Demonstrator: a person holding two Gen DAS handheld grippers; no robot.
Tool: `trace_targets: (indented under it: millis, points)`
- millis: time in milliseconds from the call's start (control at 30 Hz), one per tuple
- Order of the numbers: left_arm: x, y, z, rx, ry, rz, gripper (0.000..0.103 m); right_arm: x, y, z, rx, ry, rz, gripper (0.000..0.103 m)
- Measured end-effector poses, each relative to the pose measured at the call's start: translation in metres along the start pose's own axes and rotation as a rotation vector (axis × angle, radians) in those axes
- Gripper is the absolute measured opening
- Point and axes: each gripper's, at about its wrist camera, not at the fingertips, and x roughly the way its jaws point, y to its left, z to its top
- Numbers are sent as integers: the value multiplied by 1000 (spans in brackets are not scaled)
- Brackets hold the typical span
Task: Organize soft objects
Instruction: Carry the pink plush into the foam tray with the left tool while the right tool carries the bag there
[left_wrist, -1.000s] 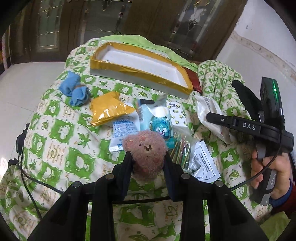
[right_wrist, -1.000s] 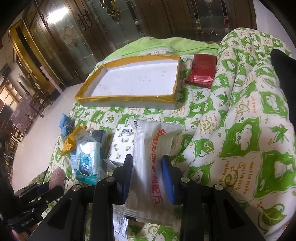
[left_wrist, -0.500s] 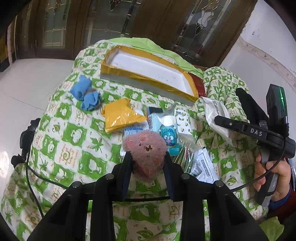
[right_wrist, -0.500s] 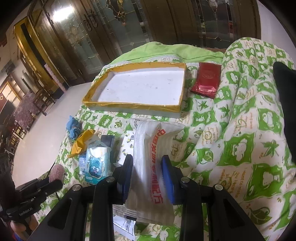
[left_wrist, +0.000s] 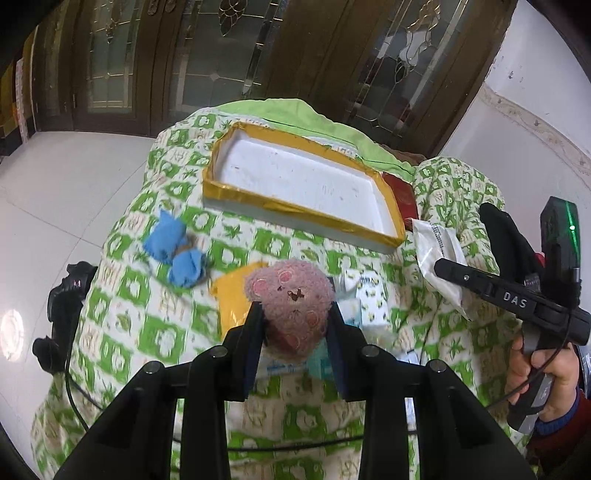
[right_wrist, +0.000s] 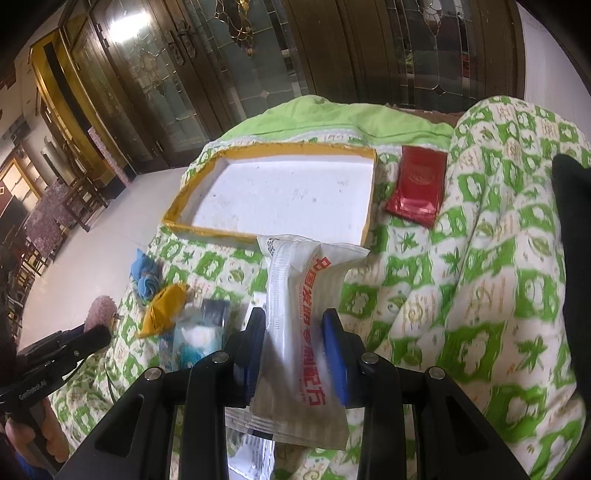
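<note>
Clamping a pink plush toy (left_wrist: 291, 306), the left hand-held gripper (left_wrist: 295, 325) hung above the green quilt (left_wrist: 122, 314) | right hand-held gripper (right_wrist: 295, 332) pinched a white packet (right_wrist: 306, 314) | yellow-rimmed tray (right_wrist: 266, 155) lay beyond, blue socks (left_wrist: 177, 251) left of it.

One yellow-rimmed white tray (left_wrist: 303, 177). One pink plush toy (left_wrist: 291, 299). Two blue cloth pieces (left_wrist: 173, 251). One white packet, red lettering (right_wrist: 306, 314). One red packet (right_wrist: 417, 184). One yellow packet (right_wrist: 162, 306). Smaller packets: count unclear.

doors (left_wrist: 229, 55): dark wood, leaded glass | floor (left_wrist: 55, 192): pale tile | wall (left_wrist: 535, 74): white
</note>
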Motion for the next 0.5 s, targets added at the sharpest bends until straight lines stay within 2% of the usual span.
trace_targets:
  millis: [500]
  points:
    - [30,10,61,34,7,21,32,24,2,61,38,-36,11,34]
